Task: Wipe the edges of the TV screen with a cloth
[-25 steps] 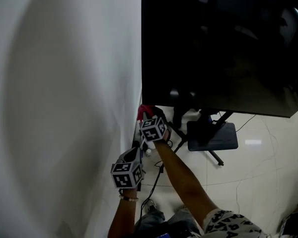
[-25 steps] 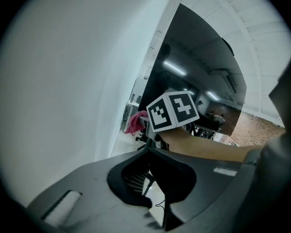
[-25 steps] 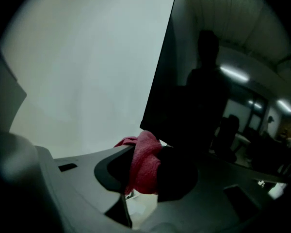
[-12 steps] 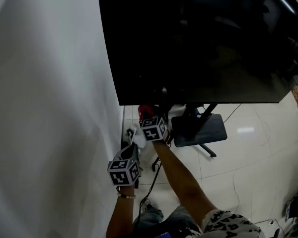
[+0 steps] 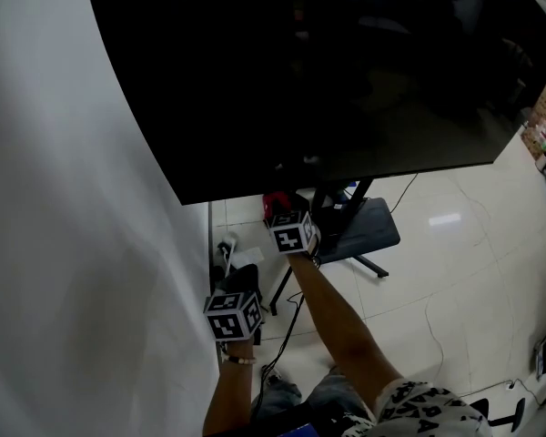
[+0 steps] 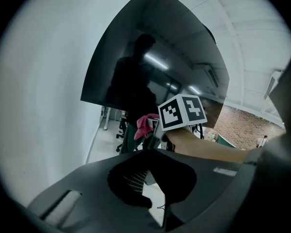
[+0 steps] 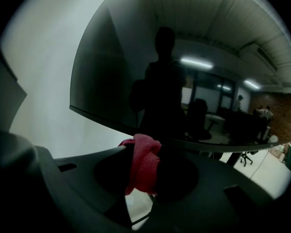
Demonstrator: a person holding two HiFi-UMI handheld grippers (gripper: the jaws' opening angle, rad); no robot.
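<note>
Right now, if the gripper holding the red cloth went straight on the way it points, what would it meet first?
Most likely the lower edge of the TV screen: the right gripper points up at it, red cloth leading. Whether the cloth already touches it is unclear.

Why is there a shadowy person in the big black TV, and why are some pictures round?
Right gripper view: the glossy black TV screen mirrors a person's outline and ceiling lights above the red cloth; the wide lens curves its edge and darkens corners. Left gripper view: same mirroring and curving. Head view: dim, only faint reflections.
</note>
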